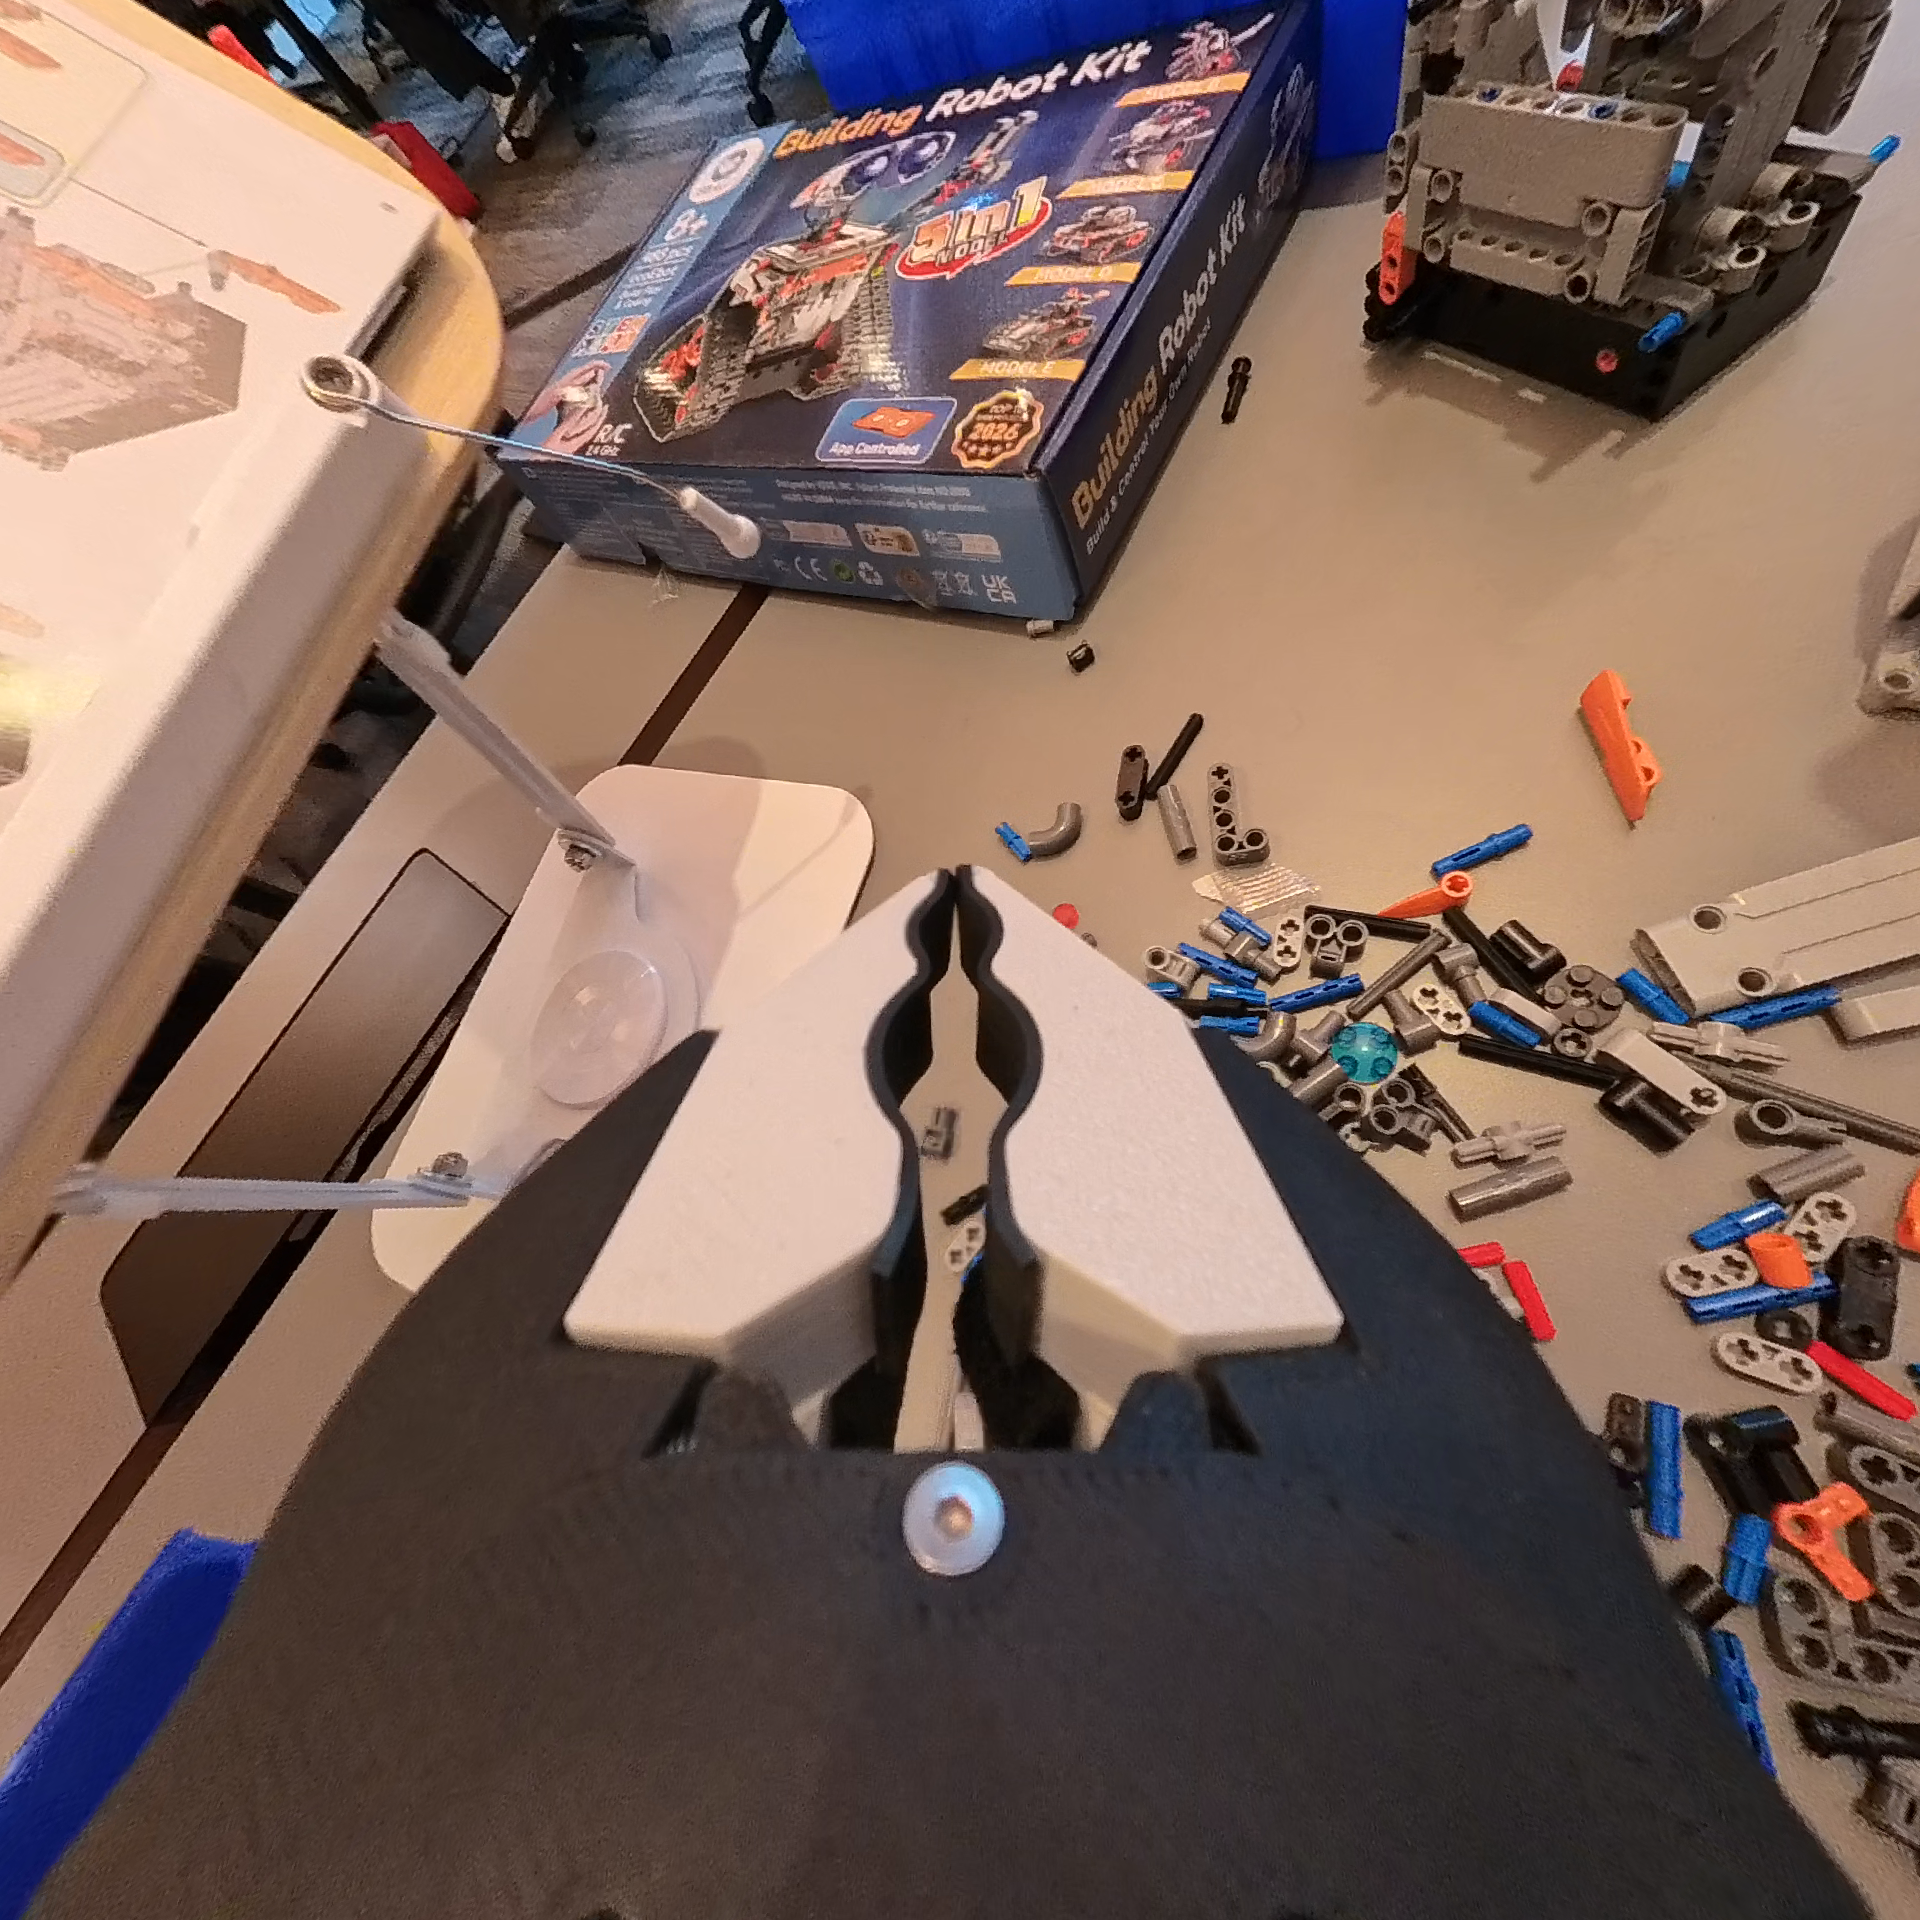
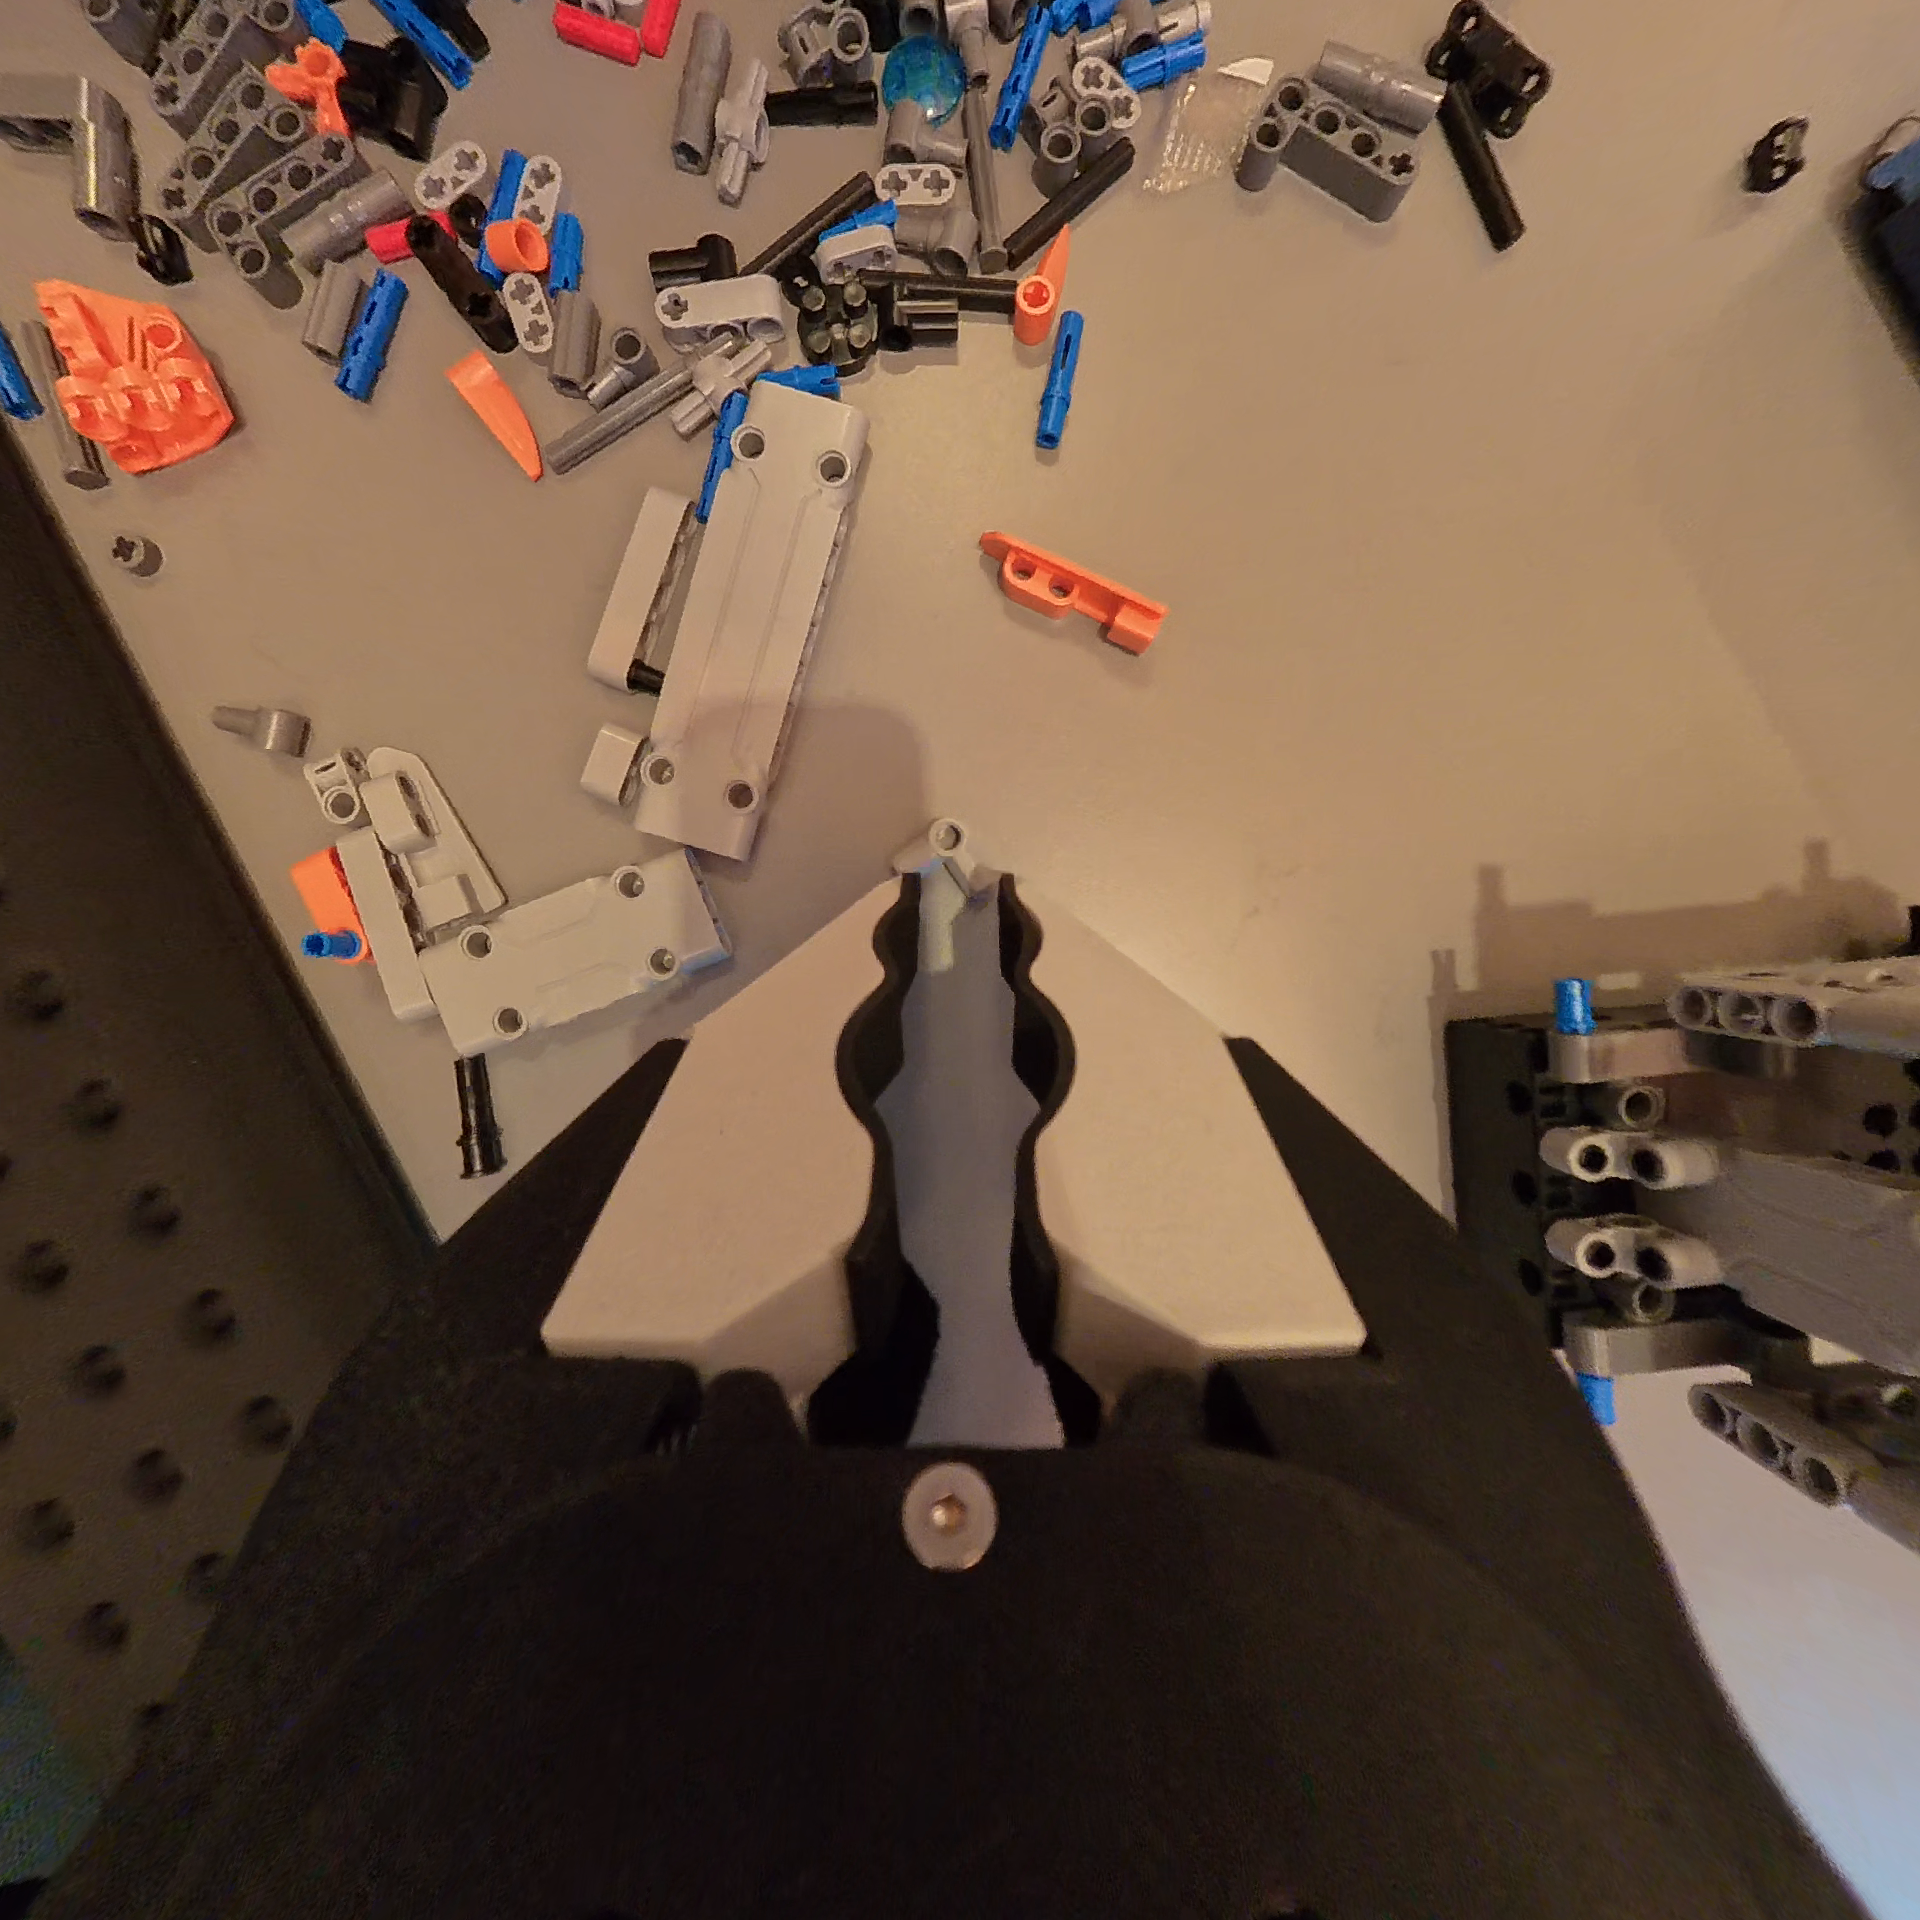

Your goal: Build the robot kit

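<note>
My left gripper (image 1: 956, 881) is shut and empty, its tips touching, above the grey table beside a white stand base (image 1: 727, 831). A heap of small grey, blue, black and orange building pieces (image 1: 1455, 1018) lies to its right. My right gripper (image 2: 954, 883) is shut on a small light grey connector piece (image 2: 945, 862) that sticks out past the tips, above bare table. Two light grey panel assemblies (image 2: 738, 623) (image 2: 561, 951) lie just left of it. An orange bracket (image 2: 1075, 590) lies ahead. A partly built grey and black model (image 2: 1704, 1174) stands at its right.
A blue kit box (image 1: 914, 312) lies at the back of the table, with the built model (image 1: 1621, 197) to its right. An open instruction booklet (image 1: 125, 364) rests on a stand at the left. A black perforated board (image 2: 125, 1143) borders the right view's left side. From my right tips it is roughly 6 cm to the orange bracket (image 2: 1075, 590); from my left, 20 cm. It turns up in the left wrist view (image 1: 1628, 736) as well.
</note>
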The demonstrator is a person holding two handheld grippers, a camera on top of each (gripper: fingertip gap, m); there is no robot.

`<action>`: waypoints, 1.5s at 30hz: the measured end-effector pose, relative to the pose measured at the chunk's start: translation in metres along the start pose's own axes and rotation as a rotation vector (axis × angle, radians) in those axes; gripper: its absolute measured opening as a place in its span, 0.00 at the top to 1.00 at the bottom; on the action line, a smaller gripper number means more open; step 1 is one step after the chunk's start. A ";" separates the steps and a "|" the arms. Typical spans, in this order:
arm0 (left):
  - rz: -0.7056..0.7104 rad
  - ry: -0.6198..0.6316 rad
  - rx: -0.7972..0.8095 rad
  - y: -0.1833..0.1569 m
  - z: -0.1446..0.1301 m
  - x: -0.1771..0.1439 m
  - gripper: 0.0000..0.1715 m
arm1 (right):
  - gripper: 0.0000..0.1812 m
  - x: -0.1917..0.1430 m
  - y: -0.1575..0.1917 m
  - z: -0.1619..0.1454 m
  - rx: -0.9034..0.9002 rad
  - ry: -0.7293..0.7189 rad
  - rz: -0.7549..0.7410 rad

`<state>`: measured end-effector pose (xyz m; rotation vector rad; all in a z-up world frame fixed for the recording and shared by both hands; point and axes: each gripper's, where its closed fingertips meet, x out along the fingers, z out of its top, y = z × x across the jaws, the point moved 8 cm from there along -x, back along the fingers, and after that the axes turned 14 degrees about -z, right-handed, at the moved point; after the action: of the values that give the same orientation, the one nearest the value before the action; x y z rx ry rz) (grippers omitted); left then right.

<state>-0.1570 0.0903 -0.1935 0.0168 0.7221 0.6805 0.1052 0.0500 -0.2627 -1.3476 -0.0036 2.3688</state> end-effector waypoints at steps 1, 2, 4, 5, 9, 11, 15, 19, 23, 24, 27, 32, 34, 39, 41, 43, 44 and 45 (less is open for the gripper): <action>0.008 -0.006 0.004 0.000 0.002 -0.004 1.00 | 0.93 -0.002 -0.001 0.000 0.010 -0.018 0.001; 0.020 -0.014 0.009 0.001 0.004 -0.008 1.00 | 0.93 -0.005 -0.002 0.001 0.019 -0.039 0.004; 0.047 -0.039 0.017 0.003 0.010 -0.021 1.00 | 0.94 -0.008 -0.003 0.004 0.024 -0.072 0.003; 0.064 -0.059 0.023 0.003 0.014 -0.029 1.00 | 0.94 -0.009 -0.003 0.005 0.020 -0.084 0.001; 0.120 -0.124 0.026 0.009 0.021 -0.056 1.00 | 0.95 -0.011 0.006 0.015 -0.028 -0.106 0.020; 0.127 -0.150 0.010 0.012 0.021 -0.062 1.00 | 0.95 -0.011 0.011 0.021 -0.058 -0.112 0.025; 0.142 -0.151 0.002 0.020 0.021 -0.065 1.00 | 0.95 -0.014 0.023 0.042 -0.119 -0.151 0.041; 0.127 -0.173 -0.031 0.035 0.023 -0.062 1.00 | 0.95 -0.012 0.026 0.070 -0.182 -0.185 0.053; 0.124 -0.224 -0.051 0.039 0.034 -0.069 1.00 | 0.95 -0.009 0.024 0.105 -0.254 -0.217 0.038; 0.131 -0.227 -0.031 0.037 0.038 -0.072 1.00 | 0.96 -0.009 0.023 0.113 -0.270 -0.228 0.039; 0.156 -0.220 0.013 0.036 0.047 -0.075 1.00 | 0.96 -0.006 0.021 0.132 -0.299 -0.236 0.025; 0.142 -0.201 0.020 0.030 0.049 -0.075 1.00 | 0.95 -0.005 0.026 0.136 -0.321 -0.249 0.021; 0.162 -0.209 0.052 0.024 0.056 -0.086 1.00 | 0.95 -0.005 0.025 0.137 -0.318 -0.260 0.020; 0.199 -0.176 0.076 0.012 0.063 -0.121 1.00 | 0.96 0.002 0.017 0.132 -0.251 -0.298 0.072; 0.204 -0.175 0.076 0.011 0.063 -0.128 1.00 | 0.96 0.007 0.013 0.128 -0.232 -0.298 0.071; 0.191 -0.163 0.092 0.010 0.061 -0.123 1.00 | 0.96 0.011 0.010 0.127 -0.215 -0.303 0.064; 0.190 -0.139 0.103 0.011 0.057 -0.117 1.00 | 0.95 0.012 0.010 0.127 -0.207 -0.307 0.067; 0.208 -0.103 0.107 0.014 0.050 -0.110 1.00 | 0.95 0.014 0.011 0.127 -0.204 -0.306 0.071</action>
<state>-0.1949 0.0479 -0.0858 0.2260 0.6625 0.8325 -0.0095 0.0705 -0.2089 -1.0699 -0.2967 2.6716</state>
